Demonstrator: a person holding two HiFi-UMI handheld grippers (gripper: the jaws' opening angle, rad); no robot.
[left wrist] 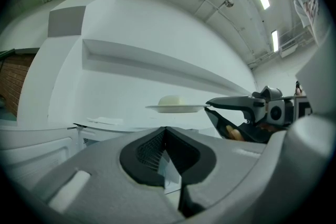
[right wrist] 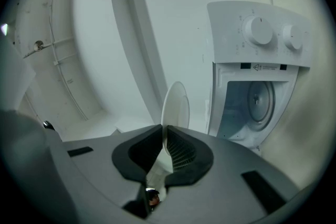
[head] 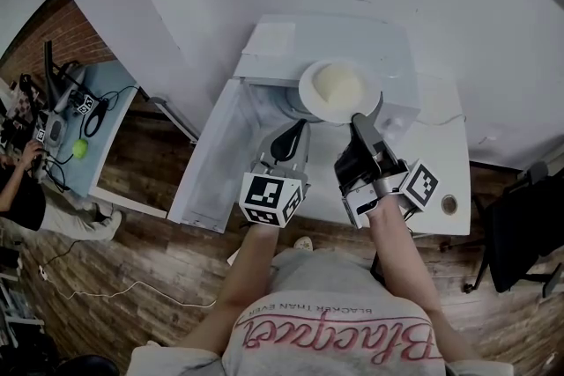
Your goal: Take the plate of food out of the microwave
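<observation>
Holding one plate [head: 308, 89] with one pale mound of food [head: 338, 85] just outside the open microwave [head: 370, 35], my right gripper [head: 359, 121] pinches its rim between its fingers. The left gripper [head: 289, 139], beside the microwave door, has its fingers closed and empty.

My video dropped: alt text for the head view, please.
The right gripper holds a white plate of pale food by its rim above the open white microwave. The left gripper hangs shut and empty beside it.
</observation>
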